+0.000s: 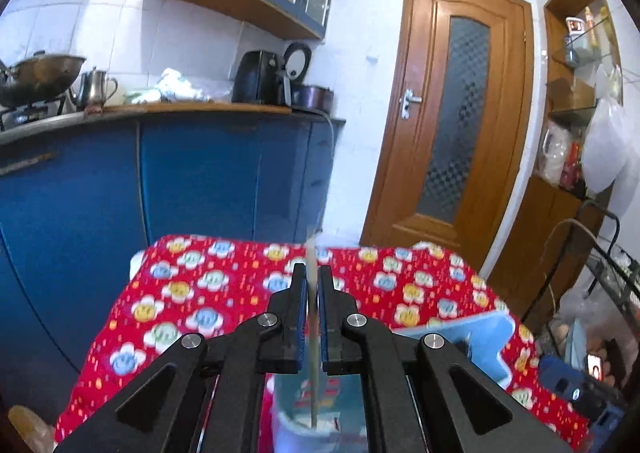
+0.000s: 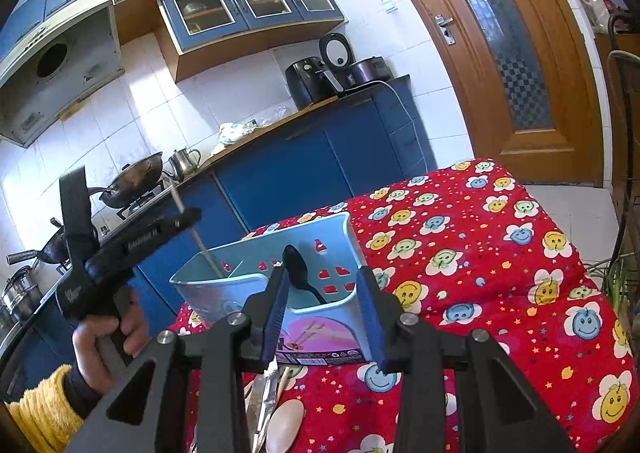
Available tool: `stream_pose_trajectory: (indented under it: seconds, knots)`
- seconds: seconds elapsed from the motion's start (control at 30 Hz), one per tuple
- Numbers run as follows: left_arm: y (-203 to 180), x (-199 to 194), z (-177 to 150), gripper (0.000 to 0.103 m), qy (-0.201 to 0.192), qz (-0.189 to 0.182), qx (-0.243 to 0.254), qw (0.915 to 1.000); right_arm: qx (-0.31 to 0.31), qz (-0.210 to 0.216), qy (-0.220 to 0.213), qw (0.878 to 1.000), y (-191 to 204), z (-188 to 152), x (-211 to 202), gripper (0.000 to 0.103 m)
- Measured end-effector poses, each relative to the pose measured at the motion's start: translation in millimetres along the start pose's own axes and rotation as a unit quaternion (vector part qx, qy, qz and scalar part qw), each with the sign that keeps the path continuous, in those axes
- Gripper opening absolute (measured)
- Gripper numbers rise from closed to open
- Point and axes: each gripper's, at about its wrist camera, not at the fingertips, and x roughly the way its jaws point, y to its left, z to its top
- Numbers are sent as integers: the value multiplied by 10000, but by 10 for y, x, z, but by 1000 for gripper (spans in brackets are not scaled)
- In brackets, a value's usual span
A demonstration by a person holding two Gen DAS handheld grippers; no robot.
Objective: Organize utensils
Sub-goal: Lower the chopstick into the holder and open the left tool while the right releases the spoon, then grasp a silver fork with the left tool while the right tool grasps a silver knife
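Observation:
A light-blue utensil holder [image 2: 320,237] stands on the red flowered tablecloth [image 2: 500,253], with a black spoon [image 2: 298,269] in its lower right compartment. My right gripper [image 2: 324,273] straddles that compartment, and its pads lie against the plastic. A hand in a yellow sleeve [image 2: 44,413] holds my left gripper [image 2: 188,215], shut on a pale chopstick [image 2: 200,245] whose lower end dips into the holder's left compartment. From the left wrist, the chopstick [image 1: 313,333] runs upright between the closed fingers of the left gripper [image 1: 313,273], above the holder [image 1: 460,337].
Loose utensils lie at the near table edge: a metal blade [image 2: 264,393] and a pale spoon [image 2: 286,425]. Blue cabinets [image 1: 180,181] with woks and a kettle stand behind the table. A wooden door [image 1: 456,125] and a wire rack [image 1: 612,273] are to the right.

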Motion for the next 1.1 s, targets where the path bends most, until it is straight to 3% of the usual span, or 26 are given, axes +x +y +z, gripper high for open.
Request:
stream_pose_trajectory:
  seconds: [0.1,0.33,0.67,1.1]
  knots:
    - [48,-63,-92,19,190,-89,-83,9997,8,-11,-5,10000,0,0,-1,39]
    - [117,-304,-226,30,496,-162,-144,9985,-15,32,48,10000,40,-6,-4,45]
    - [122,-728,-336,36,800,-336,-108,9962,-214,-68,46,9997,240,43,-309,53]
    - [8,-1212,-623,37,1225,-354,190,9916,-257,-326,494,9979,345,-271,-672,58]
